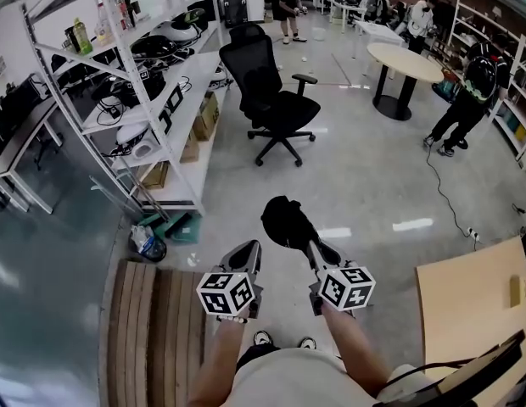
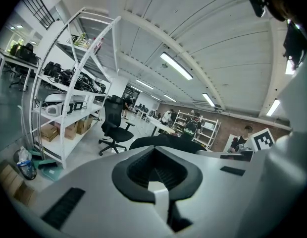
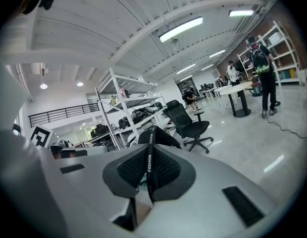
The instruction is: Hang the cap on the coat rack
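the cap is up in the air over the grey floor, on the near side of the black office chair and well apart from it, held out in front of the person. the right gripper has it: its fingers are clenched on the cap's narrow black strap, printed with the word "fashion", which runs straight up between the ridged pads in the right gripper view. beyond the fingertips the body of the cap rises as a dark, peaked shape.

from the head view the cap's long axis runs from the right gripper's fingertips away from the person and slightly to the left, roughly toward the chair's base. it reads as a rounded black lump, and i cannot tell which way the brim faces.

the left gripper sits just beside it, on the cap's left and nearer the person than the chair. its fingers are drawn together with nothing between them, and the cap shows as a low dark curve just past their tips.

the white shelving rack stands to the chair's left.
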`<action>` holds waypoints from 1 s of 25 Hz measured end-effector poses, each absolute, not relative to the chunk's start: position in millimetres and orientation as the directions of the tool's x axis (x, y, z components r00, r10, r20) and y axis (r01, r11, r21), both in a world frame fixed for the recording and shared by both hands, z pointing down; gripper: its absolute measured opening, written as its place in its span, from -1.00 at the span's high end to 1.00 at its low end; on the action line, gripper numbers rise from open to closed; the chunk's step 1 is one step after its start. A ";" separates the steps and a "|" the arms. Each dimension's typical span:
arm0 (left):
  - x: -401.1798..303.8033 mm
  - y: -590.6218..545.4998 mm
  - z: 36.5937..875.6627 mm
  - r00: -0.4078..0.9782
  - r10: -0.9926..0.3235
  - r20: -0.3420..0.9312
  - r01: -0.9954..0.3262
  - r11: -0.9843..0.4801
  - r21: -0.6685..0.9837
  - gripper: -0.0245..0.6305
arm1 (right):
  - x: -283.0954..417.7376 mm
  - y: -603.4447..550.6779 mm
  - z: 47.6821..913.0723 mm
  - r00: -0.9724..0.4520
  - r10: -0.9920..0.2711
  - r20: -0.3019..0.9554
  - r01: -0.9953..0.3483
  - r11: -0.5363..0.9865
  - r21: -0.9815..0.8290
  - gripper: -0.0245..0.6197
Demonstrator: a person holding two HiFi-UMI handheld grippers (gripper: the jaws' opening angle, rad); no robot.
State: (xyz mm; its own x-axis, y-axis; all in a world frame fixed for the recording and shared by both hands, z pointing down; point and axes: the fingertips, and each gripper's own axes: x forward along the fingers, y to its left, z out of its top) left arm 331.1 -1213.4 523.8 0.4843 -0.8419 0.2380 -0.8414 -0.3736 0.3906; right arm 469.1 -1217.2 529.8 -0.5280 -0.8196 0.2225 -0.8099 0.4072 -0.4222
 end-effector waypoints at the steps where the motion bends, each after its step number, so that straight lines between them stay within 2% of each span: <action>1: 330.1 -1213.0 523.2 0.487 -0.841 0.235 -0.838 -0.373 0.399 0.91 | 466.8 -1217.4 528.7 -0.534 -0.816 0.220 -0.804 0.411 -0.429 0.87; 25: 298.8 -1215.6 517.5 0.468 -0.860 0.205 -0.837 -0.356 0.416 0.91 | 437.8 -1222.7 523.0 -0.561 -0.802 0.204 -0.786 0.440 -0.434 0.87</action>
